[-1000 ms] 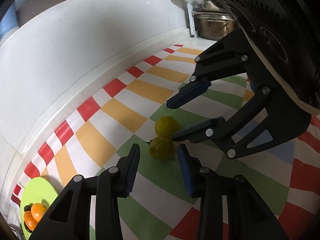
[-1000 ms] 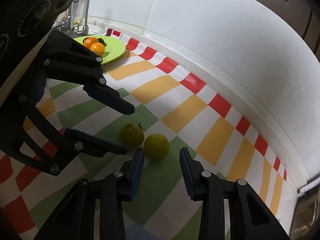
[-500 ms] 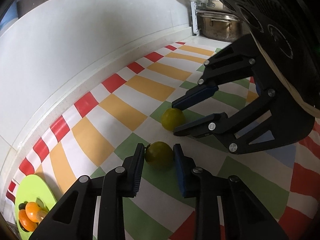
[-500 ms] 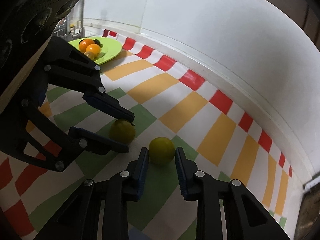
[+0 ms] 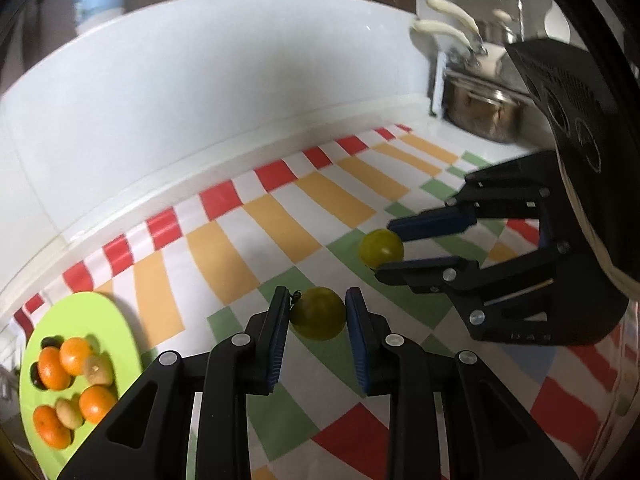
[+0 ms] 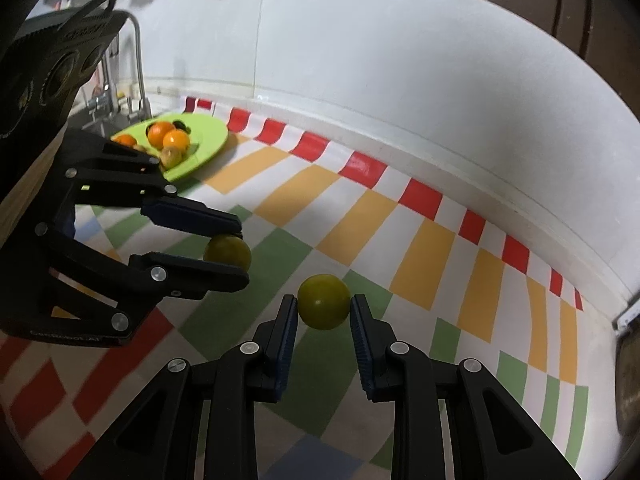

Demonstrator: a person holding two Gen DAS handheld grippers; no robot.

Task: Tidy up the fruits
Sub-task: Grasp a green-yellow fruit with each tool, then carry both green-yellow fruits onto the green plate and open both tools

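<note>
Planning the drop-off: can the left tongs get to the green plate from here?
Probably yes. The left tongs, shut on a yellow-green fruit, have only bare checkered cloth between them and the green plate; the right tongs sit on the other side.

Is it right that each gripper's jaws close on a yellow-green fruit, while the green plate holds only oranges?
Not quite. The green plate holds oranges plus paler fruits and dark ones, as the left wrist view shows. Each gripper's jaws do close on a yellow-green fruit.

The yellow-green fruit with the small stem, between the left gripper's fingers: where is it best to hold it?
Grip the stemmed fruit across its widest middle, coming level from the front as the left gripper does. It is round and smooth, so pads above or below the middle could slip; the stem points sideways.
</note>
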